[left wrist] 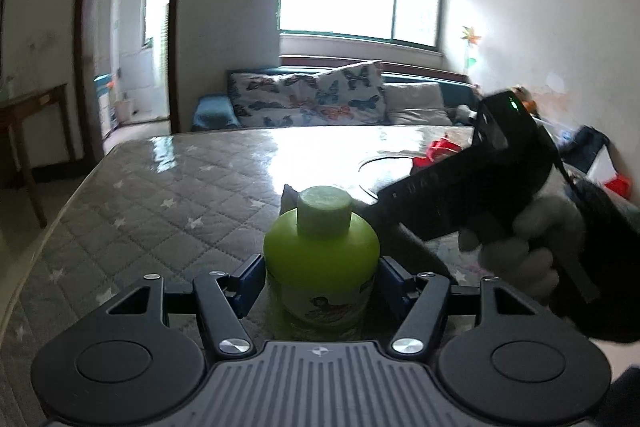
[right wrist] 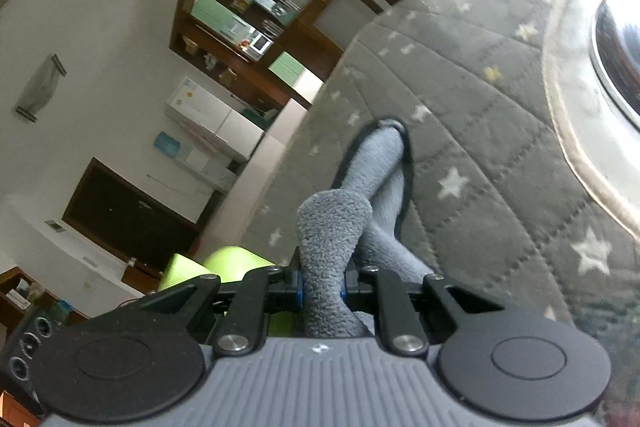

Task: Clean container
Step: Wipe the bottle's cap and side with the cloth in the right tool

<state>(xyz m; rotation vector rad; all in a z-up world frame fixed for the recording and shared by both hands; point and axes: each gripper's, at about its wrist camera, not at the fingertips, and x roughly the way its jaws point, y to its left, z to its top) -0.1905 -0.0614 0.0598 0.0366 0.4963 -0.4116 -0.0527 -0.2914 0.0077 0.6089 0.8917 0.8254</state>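
Observation:
My left gripper [left wrist: 320,279] is shut on a lime-green bottle [left wrist: 322,259] with a pale green cap, held upright over the table. My right gripper [right wrist: 323,287] is shut on a grey fleecy cloth [right wrist: 334,227] with dark trim, which hangs out past the fingers toward the table. In the left wrist view the right gripper's black body [left wrist: 472,183] and the gloved hand sit just right of the bottle, tilted, with the cloth [left wrist: 289,199] behind the bottle's cap. The bottle shows lime green at lower left in the right wrist view [right wrist: 224,263].
The table has a grey quilted cover with white stars [left wrist: 160,195]. A round metal-rimmed dish or lid [right wrist: 612,47] lies on it to the right, also seen in the left wrist view [left wrist: 384,163]. Red items [left wrist: 440,147] lie at the far right. A sofa with cushions [left wrist: 320,99] stands behind.

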